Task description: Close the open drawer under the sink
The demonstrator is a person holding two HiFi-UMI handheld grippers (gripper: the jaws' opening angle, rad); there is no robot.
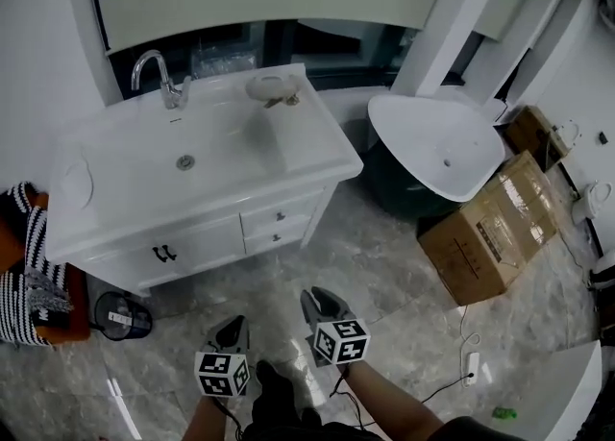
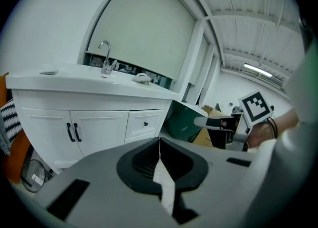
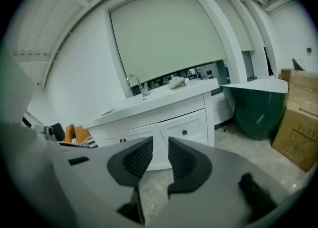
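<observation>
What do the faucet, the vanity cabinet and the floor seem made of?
Faucet: probably chromed metal, bright and reflective.
Vanity cabinet: seemingly white-painted wood or board, smooth panelled fronts.
Floor: likely polished marble or marble-look tile, grey veining and glossy reflections.

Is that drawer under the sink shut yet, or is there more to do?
Looks done: both drawers under the sink sit flush with the cabinet front. In hand: nothing; the left tongs are shut, the right tongs slightly apart, both empty and away from the cabinet. Left: nothing visible.
</observation>
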